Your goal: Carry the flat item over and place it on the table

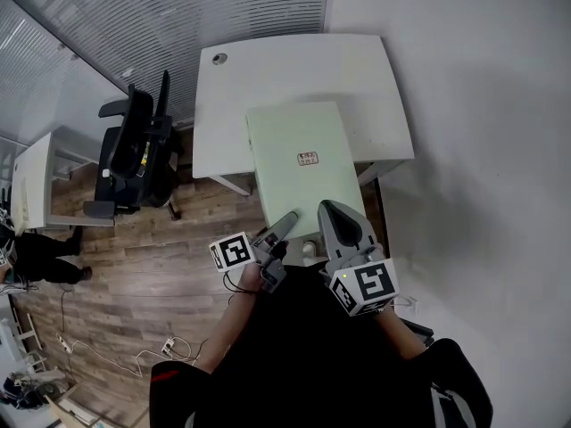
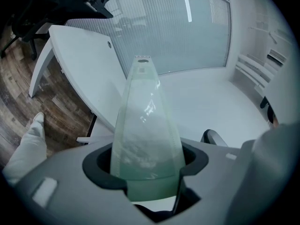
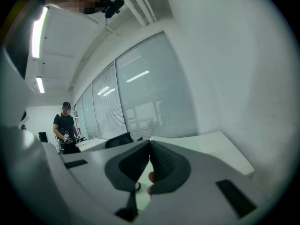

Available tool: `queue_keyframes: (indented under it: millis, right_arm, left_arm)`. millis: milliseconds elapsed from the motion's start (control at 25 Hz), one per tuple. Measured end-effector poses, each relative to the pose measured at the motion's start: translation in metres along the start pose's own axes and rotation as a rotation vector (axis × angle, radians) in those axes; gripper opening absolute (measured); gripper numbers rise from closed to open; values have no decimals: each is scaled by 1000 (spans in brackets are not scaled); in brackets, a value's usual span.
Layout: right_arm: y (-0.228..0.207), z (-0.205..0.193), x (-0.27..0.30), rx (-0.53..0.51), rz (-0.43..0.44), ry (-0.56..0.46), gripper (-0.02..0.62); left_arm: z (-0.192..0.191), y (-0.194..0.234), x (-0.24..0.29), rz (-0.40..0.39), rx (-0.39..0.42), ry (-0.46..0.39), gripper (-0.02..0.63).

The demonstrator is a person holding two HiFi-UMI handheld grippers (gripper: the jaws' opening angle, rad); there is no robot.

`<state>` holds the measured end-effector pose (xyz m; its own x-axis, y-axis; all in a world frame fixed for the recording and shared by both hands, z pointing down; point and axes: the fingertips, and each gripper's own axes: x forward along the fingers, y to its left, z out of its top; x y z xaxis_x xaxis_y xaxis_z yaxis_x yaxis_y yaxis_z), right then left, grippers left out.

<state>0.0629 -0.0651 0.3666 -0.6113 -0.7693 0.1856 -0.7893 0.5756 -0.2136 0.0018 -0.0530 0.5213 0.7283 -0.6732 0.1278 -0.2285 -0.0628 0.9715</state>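
A pale green flat board point(image 1: 299, 163) lies level, its far half over the white table point(image 1: 268, 69) and its near end held up by both grippers. My left gripper point(image 1: 287, 219) grips the near left edge. In the left gripper view the board point(image 2: 145, 125) runs forward from between the dark pads of that gripper point(image 2: 146, 165), above the table point(image 2: 84, 55). My right gripper point(image 1: 337, 217) sits on the board's near right edge. In the right gripper view its jaws point(image 3: 150, 146) are pinched almost together with only a thin pale sliver between them.
A black office chair point(image 1: 134, 154) stands left of the table on the wood floor. Another white desk point(image 1: 31, 181) is at the far left, with a person point(image 1: 40, 257) beside it. Cables point(image 1: 71, 346) lie on the floor. A white wall runs along the right.
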Motion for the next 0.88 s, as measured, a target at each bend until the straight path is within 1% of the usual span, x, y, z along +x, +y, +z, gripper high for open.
queue_keyframes:
  millis: [200, 360, 440, 520, 680, 880]
  right_arm:
    - [-16, 4, 19, -9, -25, 12, 2]
    - [-32, 15, 44, -2, -43, 24, 2]
    - [-36, 17, 55, -8, -41, 35, 1]
    - [-40, 15, 67, -5, -38, 52, 2]
    - [-56, 7, 98, 15, -32, 94, 2]
    - [-60, 4, 108, 13, -34, 124, 2]
  left_arm:
    - [19, 14, 20, 12, -18, 14, 279]
    - [40, 20, 40, 6, -63, 24, 279]
    - [49, 30, 47, 29, -33, 37, 279]
    - [56, 40, 53, 51, -22, 48, 279]
    - [75, 65, 75, 76, -44, 63, 279]
    - [79, 84, 85, 82, -62, 76, 279]
